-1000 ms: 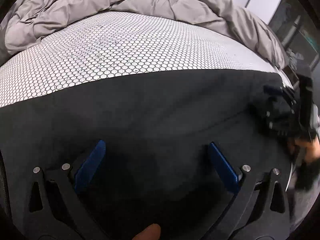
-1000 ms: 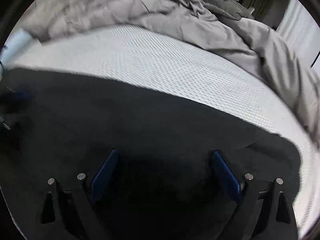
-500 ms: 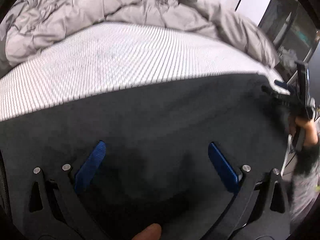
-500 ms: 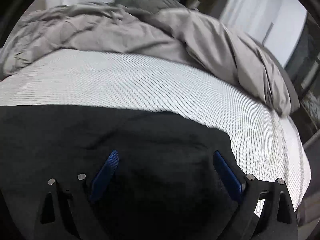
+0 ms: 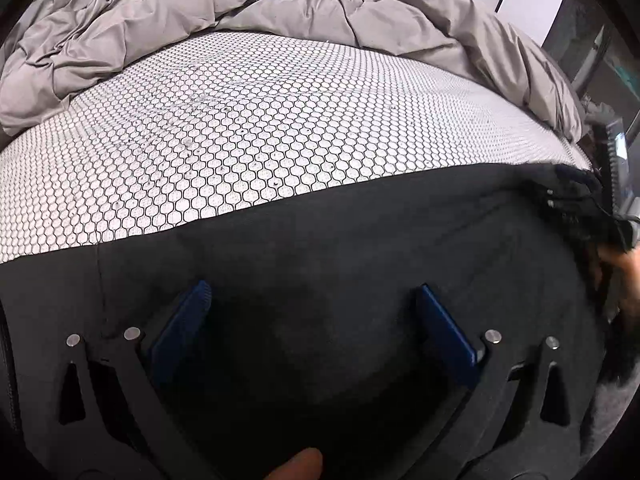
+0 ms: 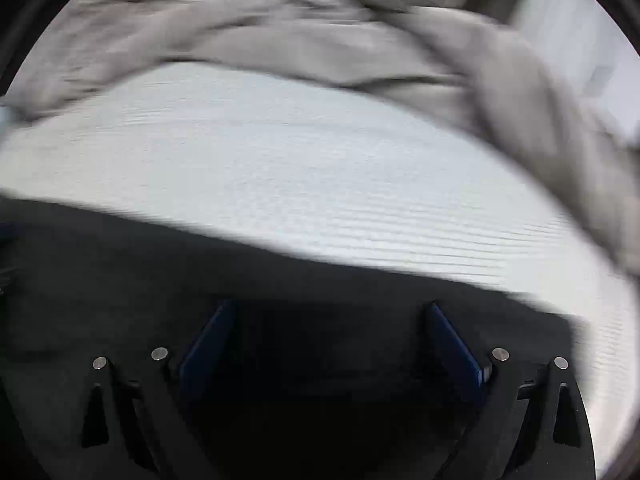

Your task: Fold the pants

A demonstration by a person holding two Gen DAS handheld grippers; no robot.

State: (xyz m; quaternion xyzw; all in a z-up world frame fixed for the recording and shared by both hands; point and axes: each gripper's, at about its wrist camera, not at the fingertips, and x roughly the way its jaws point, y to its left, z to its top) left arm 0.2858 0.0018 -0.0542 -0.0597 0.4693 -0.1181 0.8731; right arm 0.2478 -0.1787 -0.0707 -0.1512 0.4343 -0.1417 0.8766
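Black pants [image 5: 360, 248] lay flat across the near edge of the mattress [image 5: 248, 128]. Left gripper [image 5: 312, 300] and right gripper [image 6: 332, 320] hovered over them, fingers spread, holding nothing. Right view had swung back left and blurred, so likely repositioning for the next fold. Grey duvet [image 5: 200, 4] bunched behind.

This is a bedroom in a home. A bed [image 5: 280, 128] fills both views, its mattress covered in a white fabric printed with a dark honeycomb pattern. A rumpled grey duvet [image 5: 224, 4] is bunched along its far side. Behind it stand a pale wall or door panel [image 5: 532, 0] and dark glass at the right edge.
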